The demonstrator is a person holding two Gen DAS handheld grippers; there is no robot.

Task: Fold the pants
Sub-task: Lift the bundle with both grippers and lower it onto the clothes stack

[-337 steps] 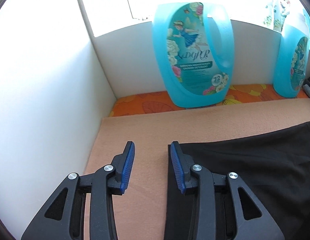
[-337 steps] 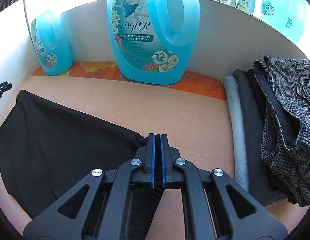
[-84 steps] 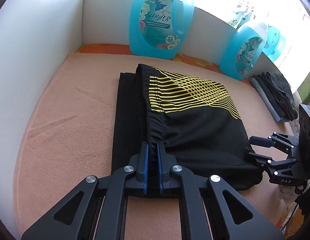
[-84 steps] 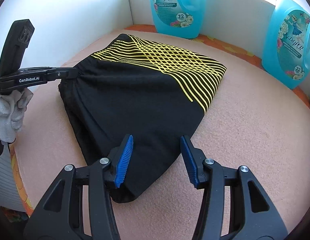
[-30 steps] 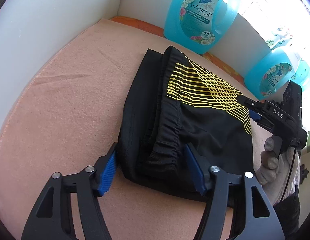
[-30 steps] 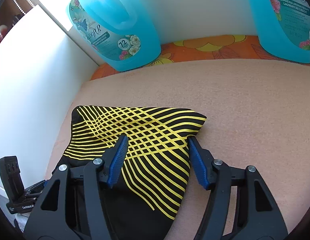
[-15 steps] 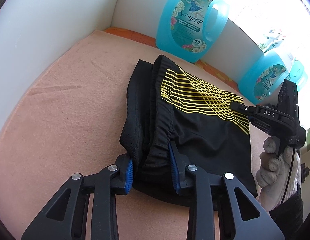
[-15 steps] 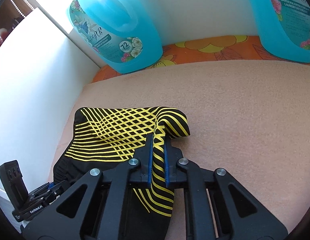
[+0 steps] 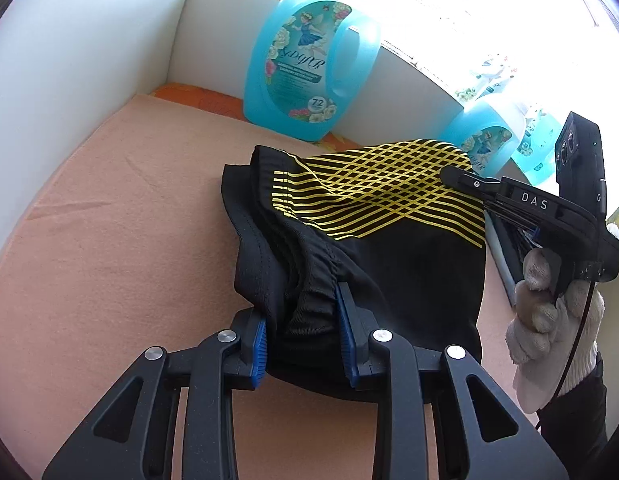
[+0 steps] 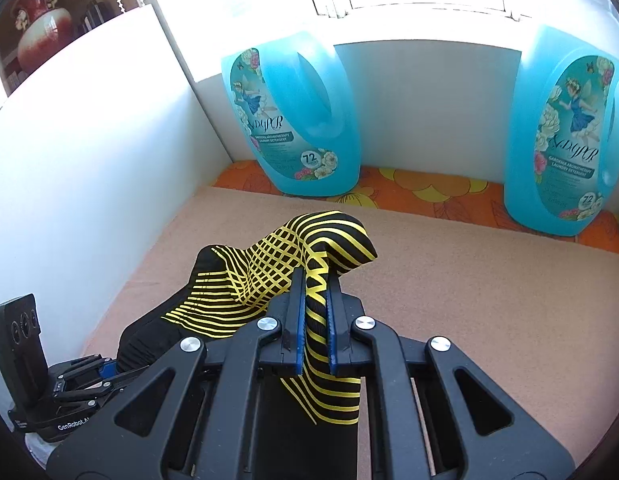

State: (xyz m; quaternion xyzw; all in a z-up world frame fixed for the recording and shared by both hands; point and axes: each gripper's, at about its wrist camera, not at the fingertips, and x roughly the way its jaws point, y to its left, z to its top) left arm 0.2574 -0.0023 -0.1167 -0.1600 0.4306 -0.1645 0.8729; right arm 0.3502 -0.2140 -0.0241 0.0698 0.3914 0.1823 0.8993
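Observation:
The folded black pants (image 9: 389,248) with yellow stripes hang lifted above the peach mat (image 9: 109,272). My left gripper (image 9: 303,320) is shut on the bunched black waistband end at the near edge. My right gripper (image 10: 314,312) is shut on the yellow-striped end (image 10: 321,248) and holds it up off the mat. In the left wrist view the right gripper (image 9: 453,174) shows at the right, pinching the striped corner. In the right wrist view the left gripper (image 10: 109,368) shows at the lower left, at the black end.
Two blue detergent jugs (image 10: 297,120) (image 10: 569,140) stand on an orange flowered cloth (image 10: 429,192) along the back wall. A white wall (image 9: 69,60) bounds the left side. Folded grey clothes (image 9: 505,256) lie at the right, behind the pants.
Both grippers have kept their hold and raised the pants off the mat. The striped end has come up and the cloth sags between the two grips.

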